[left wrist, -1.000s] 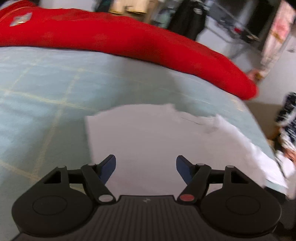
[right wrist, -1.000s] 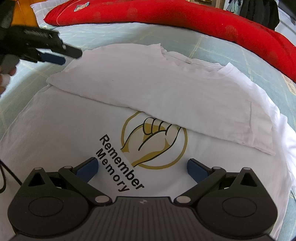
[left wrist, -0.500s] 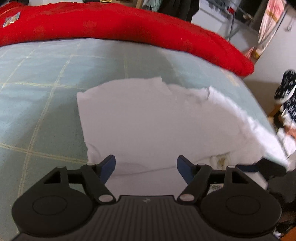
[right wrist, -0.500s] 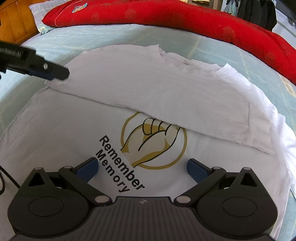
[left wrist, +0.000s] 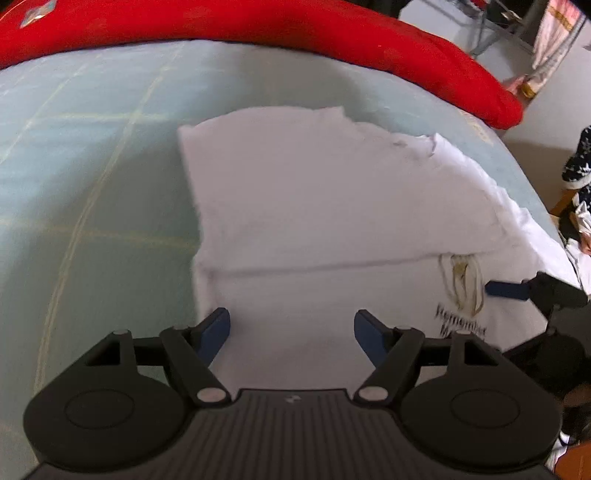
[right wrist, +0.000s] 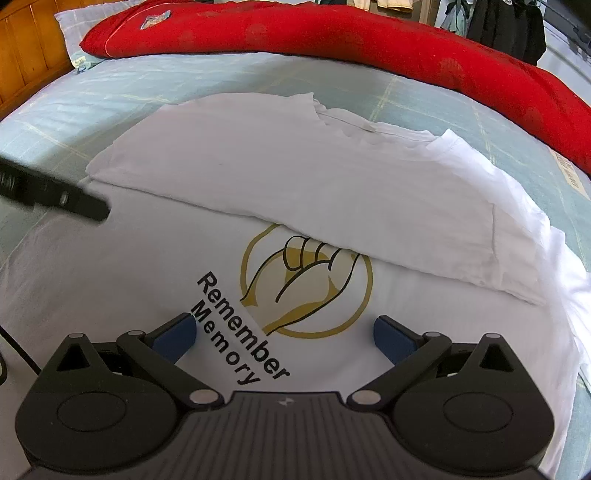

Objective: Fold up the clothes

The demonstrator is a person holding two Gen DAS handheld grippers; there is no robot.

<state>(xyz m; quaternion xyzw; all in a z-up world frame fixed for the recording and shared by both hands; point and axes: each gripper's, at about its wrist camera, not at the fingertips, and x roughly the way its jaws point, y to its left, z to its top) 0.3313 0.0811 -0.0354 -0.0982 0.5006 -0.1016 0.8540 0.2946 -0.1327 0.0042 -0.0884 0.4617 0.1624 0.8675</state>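
Observation:
A white T-shirt [right wrist: 288, 177] lies on the bed with its far part folded toward me over the printed chest. A gold fist logo [right wrist: 306, 280] with the words "Remember Memory" shows below the fold. My right gripper [right wrist: 284, 332] hovers open over the print with nothing between its jaws. My left gripper [left wrist: 291, 328] is open too, low over the shirt [left wrist: 314, 206] near its left edge, just short of the fold line. One black finger of the left gripper [right wrist: 74, 201] reaches in from the left in the right wrist view. The right gripper's blue pad [left wrist: 506, 290] shows at the right in the left wrist view.
The pale green checked bedsheet [left wrist: 92, 177] surrounds the shirt. A long red quilt [right wrist: 369, 40] lies across the far side. A wooden headboard [right wrist: 26, 48] and a pillow stand at the far left. Beyond the bed's right edge are a floor and hanging clothes [right wrist: 513, 26].
My left gripper has drawn back toward the near side of the shirt and tipped down, so the fold line and logo came into its view. The right gripper has stayed still.

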